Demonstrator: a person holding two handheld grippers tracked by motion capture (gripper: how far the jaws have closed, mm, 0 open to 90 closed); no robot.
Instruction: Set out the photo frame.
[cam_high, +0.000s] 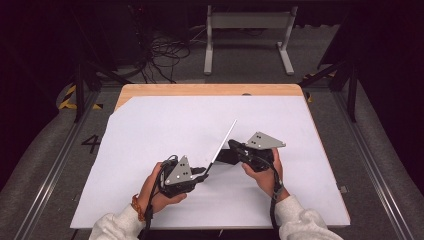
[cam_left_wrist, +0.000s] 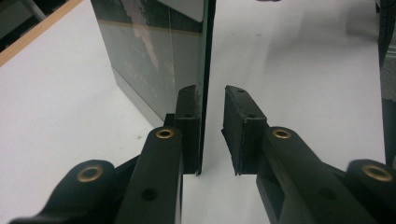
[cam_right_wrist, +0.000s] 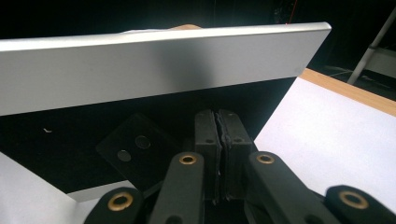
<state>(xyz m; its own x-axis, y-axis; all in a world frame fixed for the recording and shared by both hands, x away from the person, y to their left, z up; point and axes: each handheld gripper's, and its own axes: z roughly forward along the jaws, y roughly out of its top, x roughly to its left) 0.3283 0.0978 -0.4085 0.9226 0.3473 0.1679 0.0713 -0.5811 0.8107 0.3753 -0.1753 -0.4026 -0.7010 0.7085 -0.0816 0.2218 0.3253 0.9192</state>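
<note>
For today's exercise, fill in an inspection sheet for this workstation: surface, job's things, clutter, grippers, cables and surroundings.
Surface: white sheet over a wooden table.
Job's things: tablet, silver-backed and tilted up on edge; black cover flap lies under it.
Clutter: nothing seen.
Grippers: left gripper straddles the tablet's edge, one pad against the glass, the other apart; right gripper has its jaws shut by the flap, and whether it pinches anything cannot be told.
Cables: one trails from each gripper; loose floor cables lie beyond the table.
Surroundings: grey floor, white stand, yellow-black tape, dark room.
</note>
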